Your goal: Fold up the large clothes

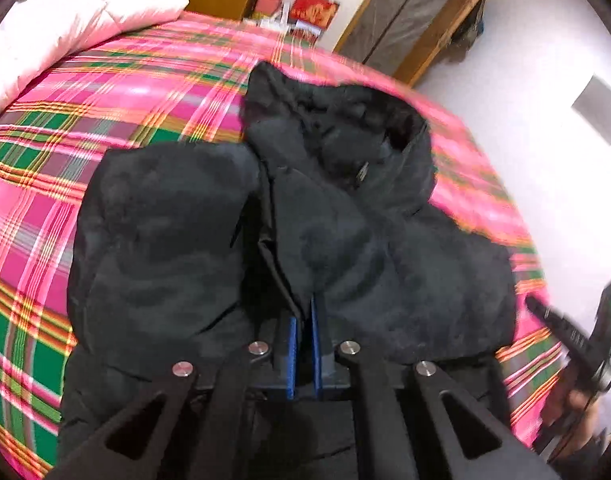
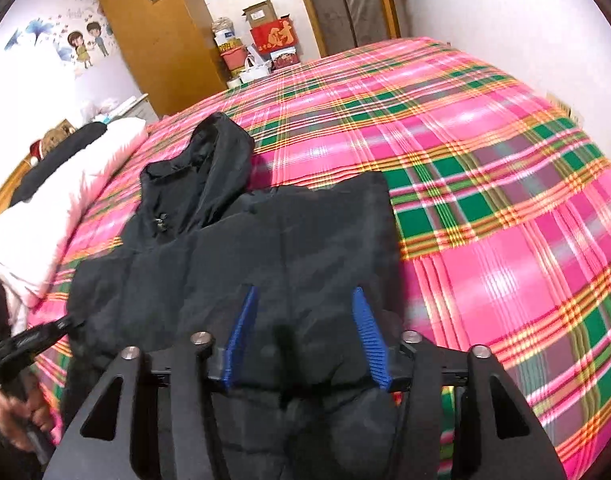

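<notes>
- Black jacket [image 1: 305,216] lies on the plaid bed [image 1: 105,112], hood away from the cameras.
- Left tool [image 1: 304,312] pressed together, pinching a jacket fold.
- Right tool [image 2: 303,300] spread above the jacket, holding nothing.

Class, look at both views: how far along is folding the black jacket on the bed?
Done: one side of the jacket lies folded over. In hand: left tongs shut on fabric; right tongs open above it. Left: the hood and lengthwise folds.
</notes>
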{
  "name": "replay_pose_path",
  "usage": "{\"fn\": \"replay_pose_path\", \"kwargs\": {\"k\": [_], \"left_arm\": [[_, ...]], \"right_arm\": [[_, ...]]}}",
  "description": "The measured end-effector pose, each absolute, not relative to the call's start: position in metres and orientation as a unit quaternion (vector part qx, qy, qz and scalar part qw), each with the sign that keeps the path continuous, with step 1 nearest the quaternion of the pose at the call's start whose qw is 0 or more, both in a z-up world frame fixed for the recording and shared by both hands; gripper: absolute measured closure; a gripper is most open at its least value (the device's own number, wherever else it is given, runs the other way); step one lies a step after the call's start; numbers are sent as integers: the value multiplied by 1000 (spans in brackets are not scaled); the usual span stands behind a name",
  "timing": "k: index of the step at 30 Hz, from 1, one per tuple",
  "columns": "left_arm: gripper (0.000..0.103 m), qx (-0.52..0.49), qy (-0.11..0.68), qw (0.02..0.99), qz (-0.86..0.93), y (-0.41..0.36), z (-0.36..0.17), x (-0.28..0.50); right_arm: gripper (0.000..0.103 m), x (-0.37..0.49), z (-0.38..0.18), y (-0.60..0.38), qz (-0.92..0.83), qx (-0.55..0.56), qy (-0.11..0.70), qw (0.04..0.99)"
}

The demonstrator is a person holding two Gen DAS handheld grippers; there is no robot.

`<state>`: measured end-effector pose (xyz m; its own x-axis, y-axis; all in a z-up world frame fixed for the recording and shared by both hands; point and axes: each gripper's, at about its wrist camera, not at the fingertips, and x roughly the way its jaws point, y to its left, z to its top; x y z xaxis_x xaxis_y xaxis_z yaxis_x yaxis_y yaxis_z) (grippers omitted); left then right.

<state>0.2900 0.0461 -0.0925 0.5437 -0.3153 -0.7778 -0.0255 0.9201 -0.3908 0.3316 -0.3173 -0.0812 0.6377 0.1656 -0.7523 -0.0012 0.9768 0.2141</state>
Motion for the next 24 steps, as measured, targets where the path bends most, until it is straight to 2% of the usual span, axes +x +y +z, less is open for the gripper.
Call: {"fn": "replay_pose_path", "kwargs": {"k": [4, 12, 17, 24], "left_arm": [[96, -185, 498, 844, -70, 49, -116, 304], [95, -149, 496, 853, -60, 42, -131, 310], [91, -143, 501, 853, -44, 43, -121, 303], [87, -135, 442, 886, -33, 55, -74, 284]], "right_arm": [[62, 352, -126, -298, 38, 45, 474, 878], [62, 356, -151, -290, 39, 32, 474, 879], [62, 359, -130, -288, 35, 14, 491, 870], [62, 352, -74, -301, 42, 38, 414, 908]]}}
